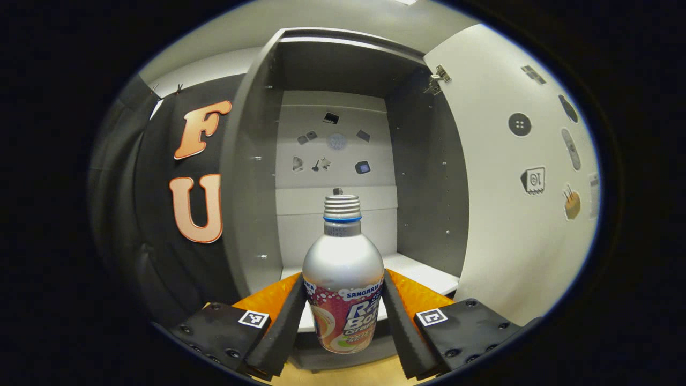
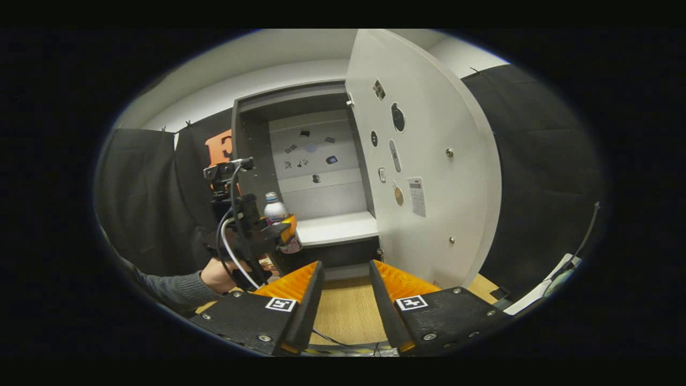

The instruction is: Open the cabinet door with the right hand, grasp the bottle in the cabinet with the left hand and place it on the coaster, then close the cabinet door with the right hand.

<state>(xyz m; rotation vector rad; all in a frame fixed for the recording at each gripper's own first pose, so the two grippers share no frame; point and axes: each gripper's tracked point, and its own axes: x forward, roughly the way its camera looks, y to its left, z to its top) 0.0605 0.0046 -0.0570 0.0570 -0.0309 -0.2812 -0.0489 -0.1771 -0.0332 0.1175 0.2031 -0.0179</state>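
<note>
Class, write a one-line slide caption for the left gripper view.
Left gripper clamps the bottle upright before the open cabinet, its door swung wide.

Each gripper has orange ribbed fingers with dark foam pads (image 1: 286, 321), mounted on black blocks studded with screws and bearing square black-and-white markers. The left gripper (image 2: 252, 225) carries white and black cables; the person's sleeve (image 2: 171, 289) is grey.

Silver bottle (image 1: 343, 279) upright, clamped outside cabinet (image 1: 332, 161), door (image 1: 514, 177) open
</note>
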